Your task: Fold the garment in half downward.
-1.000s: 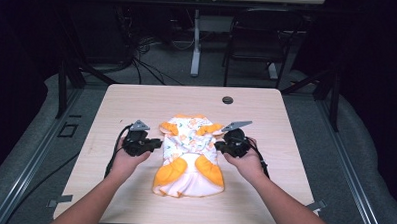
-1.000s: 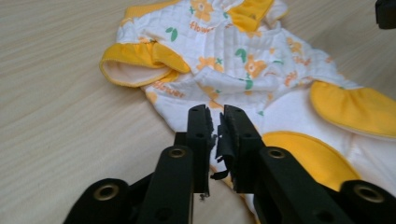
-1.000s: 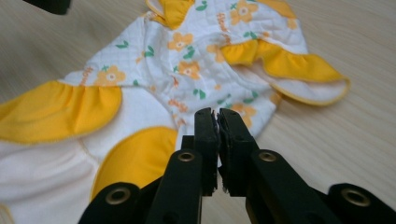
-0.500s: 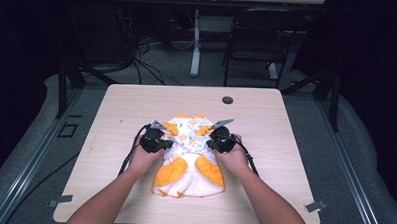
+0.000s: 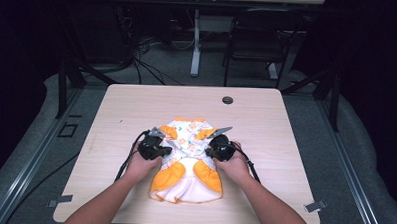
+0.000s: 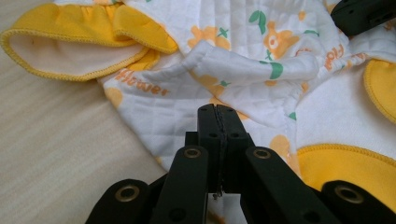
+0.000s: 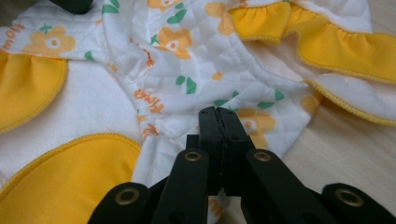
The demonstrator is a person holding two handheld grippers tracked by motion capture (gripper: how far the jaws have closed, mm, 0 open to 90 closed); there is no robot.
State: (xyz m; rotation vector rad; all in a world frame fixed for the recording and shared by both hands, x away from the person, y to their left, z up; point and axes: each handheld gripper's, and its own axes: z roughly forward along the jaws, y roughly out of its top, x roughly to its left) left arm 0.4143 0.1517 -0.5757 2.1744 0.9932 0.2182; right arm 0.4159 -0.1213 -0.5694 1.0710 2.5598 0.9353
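Pale wood table (image 5: pixel 295 145) bears a white, orange-flowered garment (image 5: pixel 188 141) with yellow ruffles, lengthwise toward frame bottom. Left gripper (image 6: pixel 217 112) and right gripper (image 7: pixel 218 114) jaws pressed together at its edges.

A light wooden table (image 5: pixel 136 110) carries a small dark round disc (image 5: pixel 227 100) near its far edge, right of the middle. A grey clip-like piece (image 5: pixel 315 206) juts from the near right corner, and another (image 5: pixel 59 202) from the near left corner. Beyond the far edge, on the grey floor (image 5: pixel 168 73), a black chair (image 5: pixel 251 41) stands beside the white leg (image 5: pixel 195 42) of a second desk. Black cables (image 5: pixel 143 60) tangle on the floor off the far left corner.
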